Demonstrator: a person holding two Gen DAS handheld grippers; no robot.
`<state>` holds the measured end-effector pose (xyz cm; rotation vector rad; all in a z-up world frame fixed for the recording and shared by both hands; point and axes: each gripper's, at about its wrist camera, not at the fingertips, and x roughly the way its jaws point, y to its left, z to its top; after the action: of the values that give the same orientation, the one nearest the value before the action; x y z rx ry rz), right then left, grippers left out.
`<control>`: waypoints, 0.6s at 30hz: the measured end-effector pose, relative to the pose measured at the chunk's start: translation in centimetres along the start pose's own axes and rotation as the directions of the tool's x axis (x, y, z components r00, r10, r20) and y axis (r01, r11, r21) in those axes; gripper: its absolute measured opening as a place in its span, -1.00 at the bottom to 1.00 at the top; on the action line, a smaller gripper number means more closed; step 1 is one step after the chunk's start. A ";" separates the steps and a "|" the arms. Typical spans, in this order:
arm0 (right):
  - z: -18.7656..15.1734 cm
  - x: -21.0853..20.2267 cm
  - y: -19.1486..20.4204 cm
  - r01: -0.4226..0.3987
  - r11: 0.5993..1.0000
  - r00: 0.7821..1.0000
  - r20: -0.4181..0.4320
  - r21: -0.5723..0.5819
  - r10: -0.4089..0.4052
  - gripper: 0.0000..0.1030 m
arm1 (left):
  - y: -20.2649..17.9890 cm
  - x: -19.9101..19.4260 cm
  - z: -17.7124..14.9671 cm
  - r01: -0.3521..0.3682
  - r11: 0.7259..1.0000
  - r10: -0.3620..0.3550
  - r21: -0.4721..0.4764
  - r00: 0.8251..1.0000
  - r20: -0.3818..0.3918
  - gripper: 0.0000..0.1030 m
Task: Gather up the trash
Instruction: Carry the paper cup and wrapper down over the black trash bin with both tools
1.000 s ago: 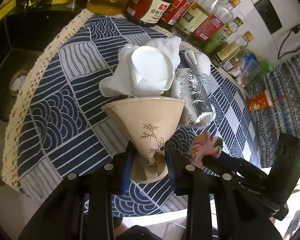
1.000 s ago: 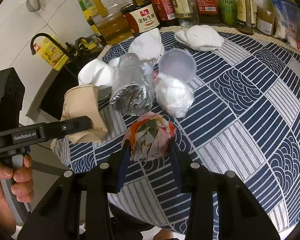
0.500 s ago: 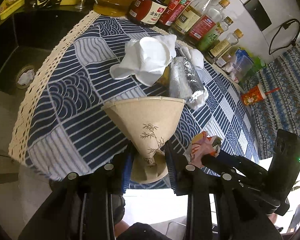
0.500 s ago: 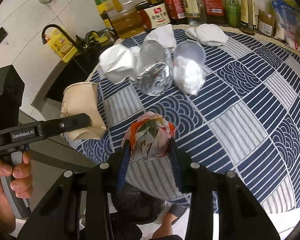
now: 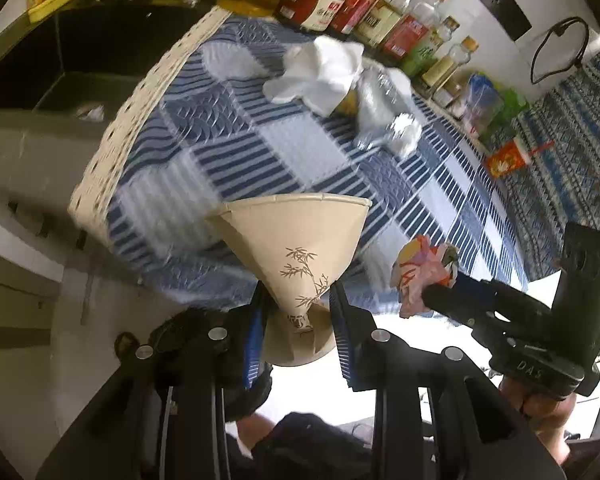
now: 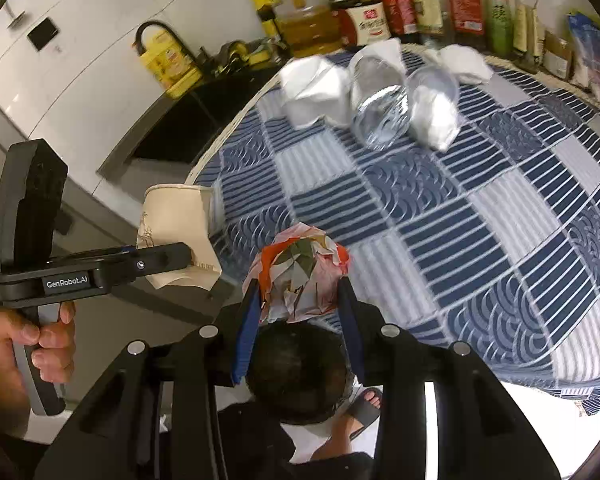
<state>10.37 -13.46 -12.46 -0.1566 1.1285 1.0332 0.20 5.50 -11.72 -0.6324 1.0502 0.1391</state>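
Left tongs (image 5: 296, 308) pinch a crushed cup (image 5: 296, 256) narrowly; right tongs (image 6: 300, 300) clamp a crumpled wrapper (image 6: 300, 276). Both hang past the surface (image 6: 460, 216) edge, the wrapper above a dark bin (image 6: 300, 368). Carrying step, I'd say; next comes release. 1 bottle (image 6: 380, 100) and tissues (image 6: 316, 92) wait behind.

Bare tablecloth (image 6: 440, 216) before bottle (image 6: 380, 100)

One cup (image 5: 300, 248), roughly nine bottles (image 6: 396, 4).
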 end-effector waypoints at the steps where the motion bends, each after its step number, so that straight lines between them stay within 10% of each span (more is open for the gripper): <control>1: -0.4 0.2 0.2 -0.006 1.000 1.000 -0.007 -0.006 0.006 -0.24 | 0.3 -0.1 -0.6 0.000 1.000 -0.001 -0.008 1.000 -0.009 -0.43; 18: -7.0 7.8 2.4 -0.041 0.999 0.973 -0.229 -0.023 0.035 -0.23 | 5.6 5.0 -7.9 -0.098 0.995 0.091 -0.026 0.975 -0.203 -0.43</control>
<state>4.21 -11.50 -21.09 -0.2827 1.3304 1.0843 -5.53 4.78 -20.95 -0.6386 1.2774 0.1795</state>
